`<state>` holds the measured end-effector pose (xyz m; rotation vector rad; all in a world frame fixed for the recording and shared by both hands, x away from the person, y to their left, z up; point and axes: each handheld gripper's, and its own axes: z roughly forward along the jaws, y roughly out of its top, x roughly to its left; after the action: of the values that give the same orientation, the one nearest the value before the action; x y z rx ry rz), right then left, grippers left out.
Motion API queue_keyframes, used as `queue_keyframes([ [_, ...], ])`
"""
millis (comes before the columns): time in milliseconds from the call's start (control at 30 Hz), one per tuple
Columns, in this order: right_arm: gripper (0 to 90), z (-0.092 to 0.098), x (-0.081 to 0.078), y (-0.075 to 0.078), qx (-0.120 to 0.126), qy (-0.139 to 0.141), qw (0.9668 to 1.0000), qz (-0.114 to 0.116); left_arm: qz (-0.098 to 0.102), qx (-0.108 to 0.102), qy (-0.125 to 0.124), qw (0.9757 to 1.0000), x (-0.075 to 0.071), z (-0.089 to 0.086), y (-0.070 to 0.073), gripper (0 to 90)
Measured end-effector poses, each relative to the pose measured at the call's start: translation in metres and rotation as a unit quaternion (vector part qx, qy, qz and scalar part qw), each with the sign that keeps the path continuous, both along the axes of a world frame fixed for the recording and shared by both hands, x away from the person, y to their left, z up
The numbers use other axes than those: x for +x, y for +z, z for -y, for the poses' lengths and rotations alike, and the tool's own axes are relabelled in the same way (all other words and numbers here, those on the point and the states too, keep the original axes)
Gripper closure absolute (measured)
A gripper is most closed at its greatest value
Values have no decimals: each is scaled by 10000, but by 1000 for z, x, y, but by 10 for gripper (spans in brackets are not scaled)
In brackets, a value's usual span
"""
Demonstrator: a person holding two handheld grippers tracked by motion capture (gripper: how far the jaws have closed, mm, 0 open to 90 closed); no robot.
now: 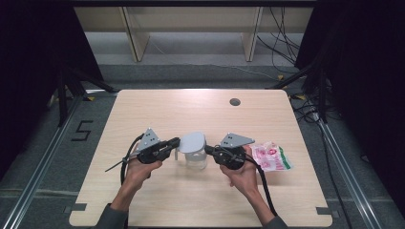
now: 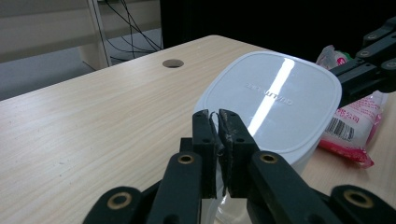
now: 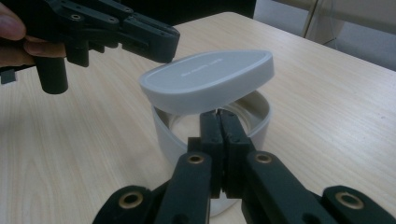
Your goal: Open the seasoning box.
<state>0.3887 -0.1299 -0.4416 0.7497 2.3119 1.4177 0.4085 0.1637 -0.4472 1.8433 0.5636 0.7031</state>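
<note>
High view: a clear plastic pitcher (image 1: 195, 157) with a grey lid (image 1: 192, 141) stands near the front middle of the light wood-grain desk (image 1: 157, 109). The left claw (image 1: 173, 141) meets the pitcher at its left rim, the right claw (image 1: 208, 149) at its right rim. A pink-and-white printed pouch (image 1: 271, 157) lies right of the pitcher, apart from it.

Left gripper view: the left claw (image 2: 219, 122) is nearly closed, pinching what appears to be a thin clear edge of the pitcher (image 2: 243, 205) just below the lid (image 2: 275, 100). The lid is a smooth, glossy rounded rectangle; expect slip on its top face.

Right gripper view: the right claw (image 3: 218, 122) is fully closed on the pitcher's thin rim (image 3: 259, 105). The lid (image 3: 210, 79) sits tilted, raised off the rim on this side. The pitcher wall (image 3: 163, 135) looks light, stiff and thin; judged empty. Grip at the rim or handle, not the smooth wall. Handle the lid by its thick rounded edge.
</note>
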Motion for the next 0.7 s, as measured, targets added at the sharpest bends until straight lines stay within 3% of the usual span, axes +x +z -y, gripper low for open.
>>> queue_keyframes([
  [100, 900, -3, -3, 3, 108, -67, 9997, -195, 13, -18, -1, 10000, 0, -4, 2, 814],
  [167, 900, -5, -2, 4, 128, 31, 9999, -100, 42, -83, -36, 10000, -1, -7, 5, 779],
  [200, 900, -6, -3, 4, 162, -80, 9996, -203, 64, -89, -31, 9999, -2, -10, 7, 758],
  [267, 900, -6, 0, 5, 126, -18, 9999, 22, 62, -91, -37, 9999, -3, -15, 9, 697],
  [367, 900, -7, 0, 7, 130, 22, 9999, -2, -3, -52, -56, 10000, -8, -20, 9, 629],
  [633, 900, -13, 0, 12, 187, -12, 9998, -103, -145, 212, -15, 9997, -20, -33, -2, 500],
  [700, 900, -15, 0, 14, 192, -22, 9998, 7, -192, 295, 31, 9994, -21, -34, -4, 473],
])
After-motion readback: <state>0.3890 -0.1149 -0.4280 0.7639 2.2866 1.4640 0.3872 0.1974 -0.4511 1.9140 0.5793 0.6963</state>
